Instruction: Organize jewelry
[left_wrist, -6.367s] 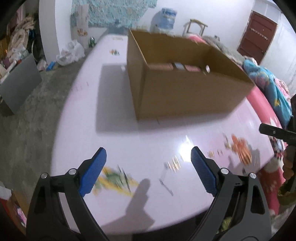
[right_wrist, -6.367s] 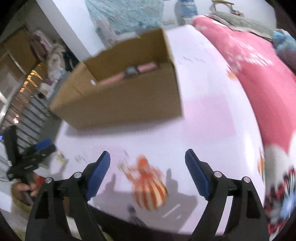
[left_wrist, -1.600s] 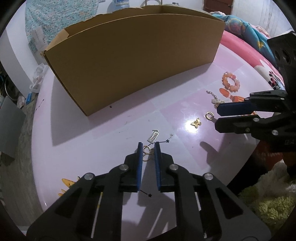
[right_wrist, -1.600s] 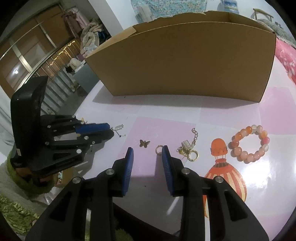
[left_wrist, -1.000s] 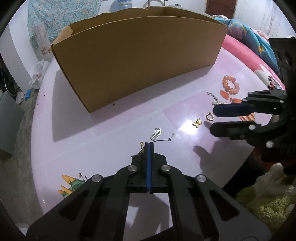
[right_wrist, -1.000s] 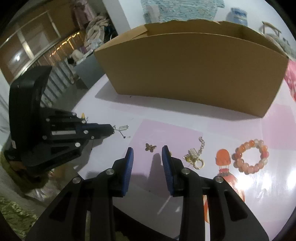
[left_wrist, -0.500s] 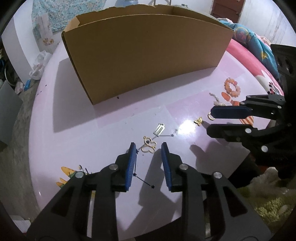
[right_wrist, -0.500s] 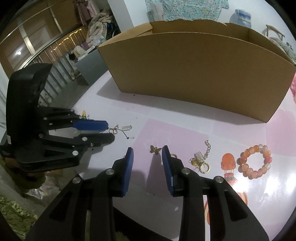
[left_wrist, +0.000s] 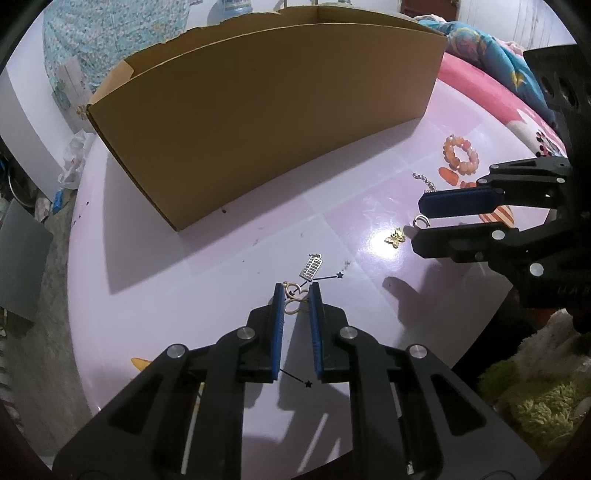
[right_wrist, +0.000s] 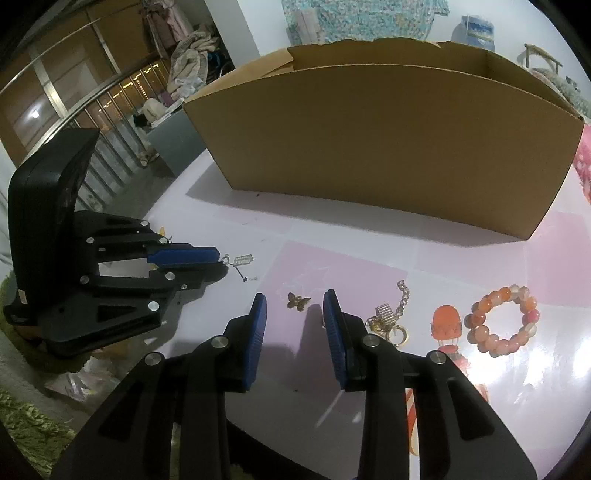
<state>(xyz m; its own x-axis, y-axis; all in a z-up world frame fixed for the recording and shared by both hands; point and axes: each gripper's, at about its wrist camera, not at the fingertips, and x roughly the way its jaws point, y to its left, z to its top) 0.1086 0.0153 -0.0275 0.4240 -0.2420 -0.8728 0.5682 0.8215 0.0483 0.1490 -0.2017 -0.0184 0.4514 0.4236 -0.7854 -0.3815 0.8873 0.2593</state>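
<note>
Right wrist view hides cardboard box (right_wrist: 369, 147) contents, apparently.

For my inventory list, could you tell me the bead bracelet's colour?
Orange and pink beads; the bracelet shows best in the right wrist view.

I see a glossy pink table (left_wrist: 155, 295) throwing back glare, a matt brown cardboard box (left_wrist: 266, 122), gold-toned metal charms (left_wrist: 395, 238) (shiny), and ribbed blue pads (right_wrist: 258, 332) on matt black plastic.
</note>
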